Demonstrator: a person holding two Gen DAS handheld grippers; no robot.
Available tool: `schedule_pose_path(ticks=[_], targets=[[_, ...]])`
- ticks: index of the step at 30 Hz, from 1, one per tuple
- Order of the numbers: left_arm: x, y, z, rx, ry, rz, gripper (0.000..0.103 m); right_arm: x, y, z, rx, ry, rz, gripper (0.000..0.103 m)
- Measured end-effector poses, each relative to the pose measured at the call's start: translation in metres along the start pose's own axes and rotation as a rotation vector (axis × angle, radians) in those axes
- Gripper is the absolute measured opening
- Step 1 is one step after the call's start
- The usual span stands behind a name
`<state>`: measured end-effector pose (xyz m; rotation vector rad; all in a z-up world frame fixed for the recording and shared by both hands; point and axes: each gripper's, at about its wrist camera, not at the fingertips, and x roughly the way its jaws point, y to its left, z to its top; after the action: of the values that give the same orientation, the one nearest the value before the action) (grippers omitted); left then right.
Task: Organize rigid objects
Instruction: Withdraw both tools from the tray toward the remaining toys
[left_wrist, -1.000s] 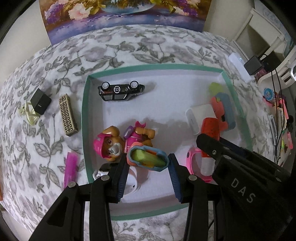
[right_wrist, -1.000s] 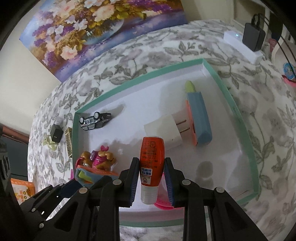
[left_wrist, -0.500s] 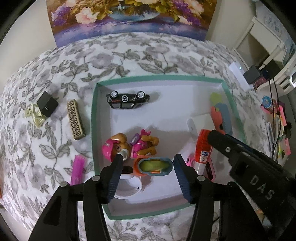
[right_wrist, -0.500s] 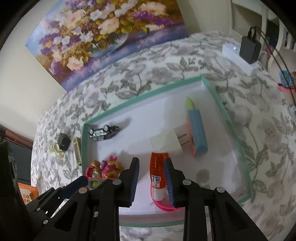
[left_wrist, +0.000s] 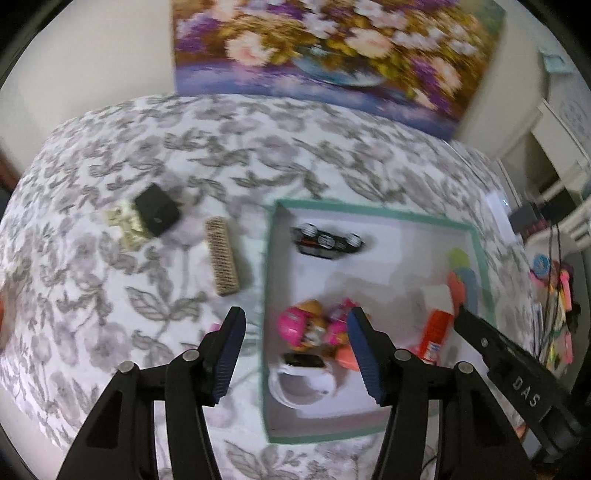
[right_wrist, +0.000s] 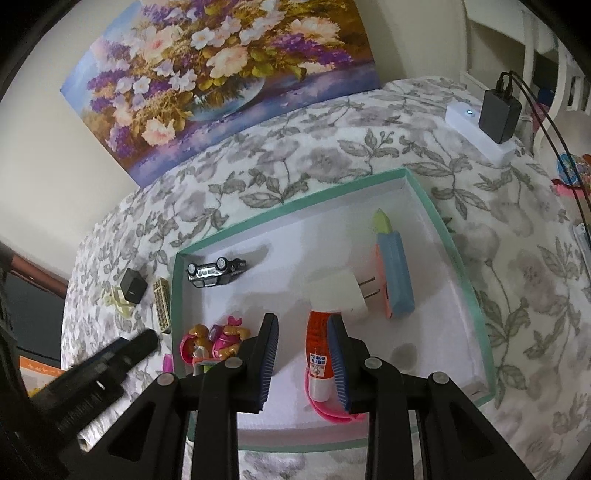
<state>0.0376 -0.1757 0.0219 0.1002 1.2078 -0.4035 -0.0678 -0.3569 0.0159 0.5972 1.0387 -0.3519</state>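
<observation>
Both grippers empty, jaws apart; left gripper nearer the patterned block, lying lengthwise far-left of it.

Each wrist camera looks down past its tool from above. Both share the shallow green-rimmed white tray ahead.

Tray at frame centre on the bedspread, toy car in its upper left corner, plug adapter mid-tray, bottle below it, pup figure lower left, patterned block outside the tray's left wall, painting behind.
</observation>
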Motion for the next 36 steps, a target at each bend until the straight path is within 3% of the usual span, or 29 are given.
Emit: schedule_pose_path(ticks=[3, 15, 26, 36], targets=[[-0.001, 0.018, 0.004, -0.041, -0.012, 0.038, 0.072, 0.004, 0.005, -0.002, -0.018, 0.009, -0.015, 0.048], [-0.005, 0.092, 0.008, -0.22, -0.026, 0.119, 0.077, 0.017, 0.042, -0.011, -0.122, 0.03, -0.063, 0.076], [-0.013, 0.153, 0.008, -0.324, -0.04, 0.185, 0.083, 0.022, 0.083, -0.019, -0.184, 0.029, -0.054, 0.089], [-0.023, 0.196, 0.005, -0.4, -0.059, 0.196, 0.085, 0.027, 0.135, -0.033, -0.255, 0.021, 0.011, 0.09]])
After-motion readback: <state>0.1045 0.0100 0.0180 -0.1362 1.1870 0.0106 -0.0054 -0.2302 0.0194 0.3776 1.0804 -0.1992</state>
